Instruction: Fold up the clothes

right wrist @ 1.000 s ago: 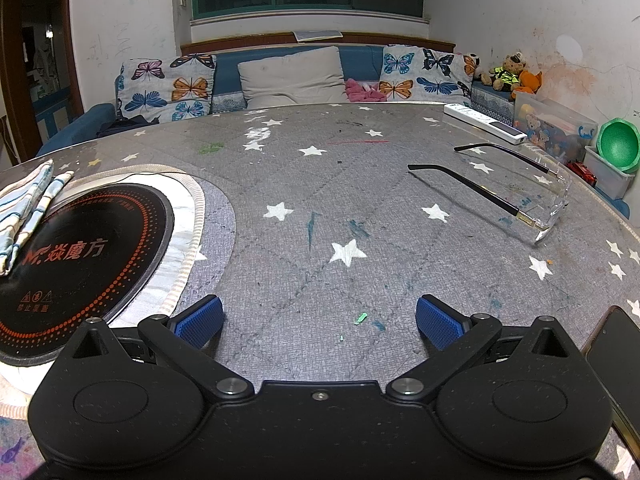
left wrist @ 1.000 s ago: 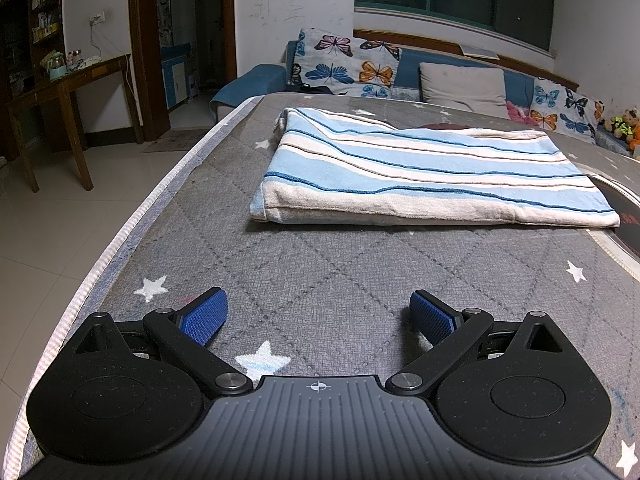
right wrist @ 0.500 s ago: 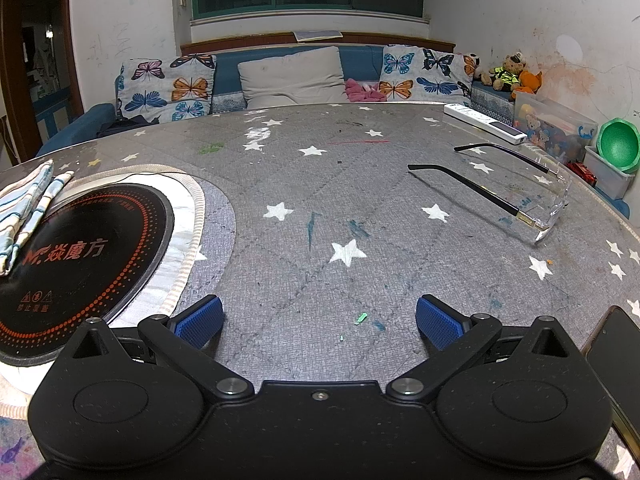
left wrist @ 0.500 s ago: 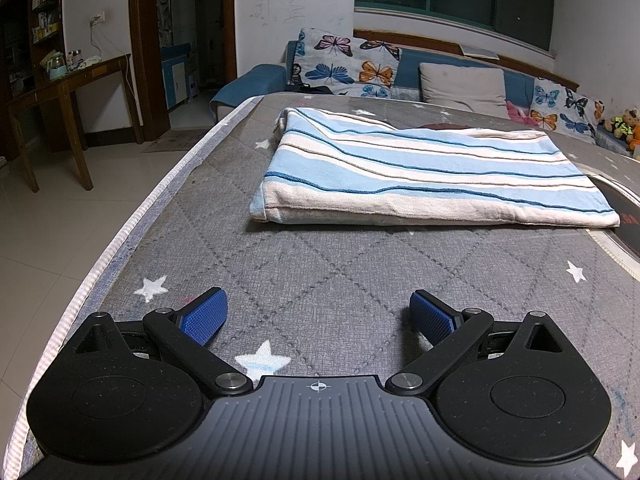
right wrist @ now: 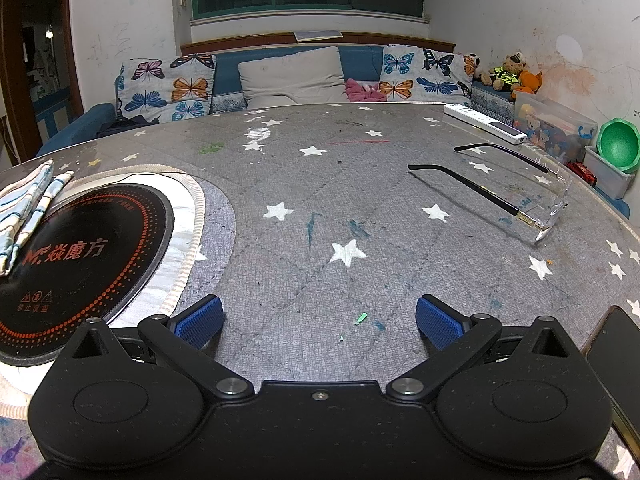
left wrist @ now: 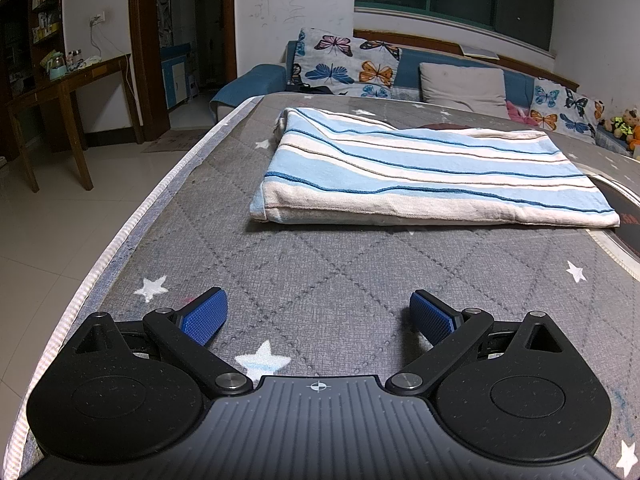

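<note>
Both claws, the left claw (left wrist: 318, 316) and right claw (right wrist: 319, 320), rest spread and empty on the worktop (left wrist: 340, 280); the striped cloth (left wrist: 424, 172) (apparently already doubled) is best pinched at its near corners.

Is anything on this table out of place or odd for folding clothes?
Yes. The folded blue-and-white striped towel has one corner lying over the black round induction cooktop set into the grey star-print tablecloth. Rimless glasses with open arms lie loose near the right edge.
</note>
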